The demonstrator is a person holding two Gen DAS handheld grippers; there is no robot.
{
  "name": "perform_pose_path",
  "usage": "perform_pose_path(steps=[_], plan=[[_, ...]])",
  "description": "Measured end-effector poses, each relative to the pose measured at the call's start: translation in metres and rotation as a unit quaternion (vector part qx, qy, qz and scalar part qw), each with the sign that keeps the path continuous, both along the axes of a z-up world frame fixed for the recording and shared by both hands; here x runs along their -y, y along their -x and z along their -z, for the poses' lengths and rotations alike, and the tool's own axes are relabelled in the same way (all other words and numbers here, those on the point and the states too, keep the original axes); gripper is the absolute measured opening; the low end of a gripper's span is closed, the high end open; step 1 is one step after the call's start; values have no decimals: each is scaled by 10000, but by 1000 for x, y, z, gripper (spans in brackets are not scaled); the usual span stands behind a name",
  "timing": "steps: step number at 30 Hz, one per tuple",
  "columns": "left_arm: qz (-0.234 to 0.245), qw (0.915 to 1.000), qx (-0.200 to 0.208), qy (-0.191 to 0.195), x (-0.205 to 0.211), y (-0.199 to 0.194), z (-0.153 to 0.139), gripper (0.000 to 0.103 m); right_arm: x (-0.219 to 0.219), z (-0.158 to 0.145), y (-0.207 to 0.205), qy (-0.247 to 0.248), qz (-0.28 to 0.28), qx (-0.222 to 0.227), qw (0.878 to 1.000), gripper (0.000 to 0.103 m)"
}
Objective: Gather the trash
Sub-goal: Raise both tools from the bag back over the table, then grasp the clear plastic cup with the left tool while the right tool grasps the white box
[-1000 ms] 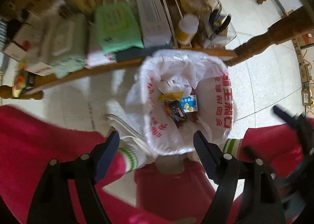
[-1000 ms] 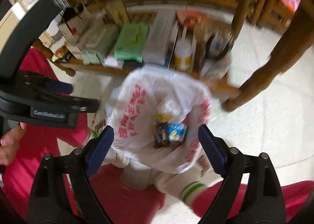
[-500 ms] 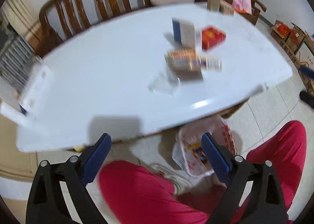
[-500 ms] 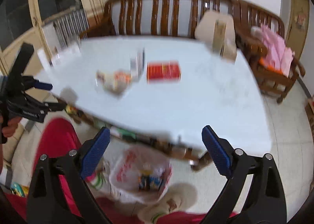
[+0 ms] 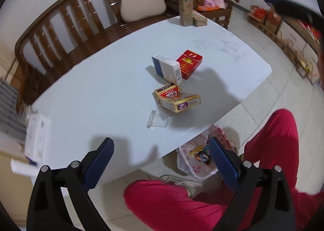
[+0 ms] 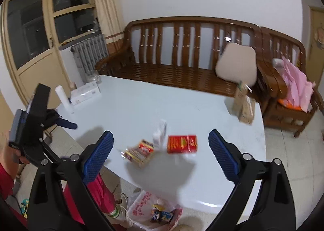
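Note:
On the white table lie a red cigarette pack, a white and blue box, a yellow torn pack and a clear plastic wrapper. The same red pack, white box and yellow pack show in the right wrist view. A white trash bag with red print sits on the floor under the table's near edge, with wrappers inside; it shows in the right wrist view too. My left gripper and right gripper are both open, empty, and above the table's near side.
A wooden bench with a beige cushion runs behind the table. Cartons stand at the table's far right corner, a tissue box and a white roll at its left end. My red-trousered legs flank the bag.
Both grippers rose from looking down into the trash bag to above the table edge. The table top and its trash came into view. Both stay open.

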State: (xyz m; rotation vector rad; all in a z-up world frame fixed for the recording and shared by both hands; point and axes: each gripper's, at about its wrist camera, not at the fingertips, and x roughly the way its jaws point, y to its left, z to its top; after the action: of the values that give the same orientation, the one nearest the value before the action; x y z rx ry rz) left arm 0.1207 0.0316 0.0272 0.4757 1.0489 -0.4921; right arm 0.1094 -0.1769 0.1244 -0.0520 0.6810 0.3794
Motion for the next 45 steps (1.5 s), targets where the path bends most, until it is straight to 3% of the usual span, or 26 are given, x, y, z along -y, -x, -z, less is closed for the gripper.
perform_pose_path(steps=[8,15,23,31,40,45], plan=[[258,9994,-172,-160,9,-15,32,92,-20,6,-42,120,-127,-164,9997,93],[251,9981,-550,-137,9,-38,64,92,-36,47,-82,277,-159,-656,9973,93],[277,9972,-688,-79,9,-58,90,92,-47,88,-111,405,-218,-1117,9927,93],[425,9965,-712,-146,13,-71,110,92,-64,125,-133,673,-348,-1442,9866,93],[547,9944,-876,240,11,-84,122,92,-79,161,-155,1061,-269,-1610,9809,93],[598,9942,-876,202,14,-87,127,92,-81,175,-168,1003,-201,-1766,9790,85]])
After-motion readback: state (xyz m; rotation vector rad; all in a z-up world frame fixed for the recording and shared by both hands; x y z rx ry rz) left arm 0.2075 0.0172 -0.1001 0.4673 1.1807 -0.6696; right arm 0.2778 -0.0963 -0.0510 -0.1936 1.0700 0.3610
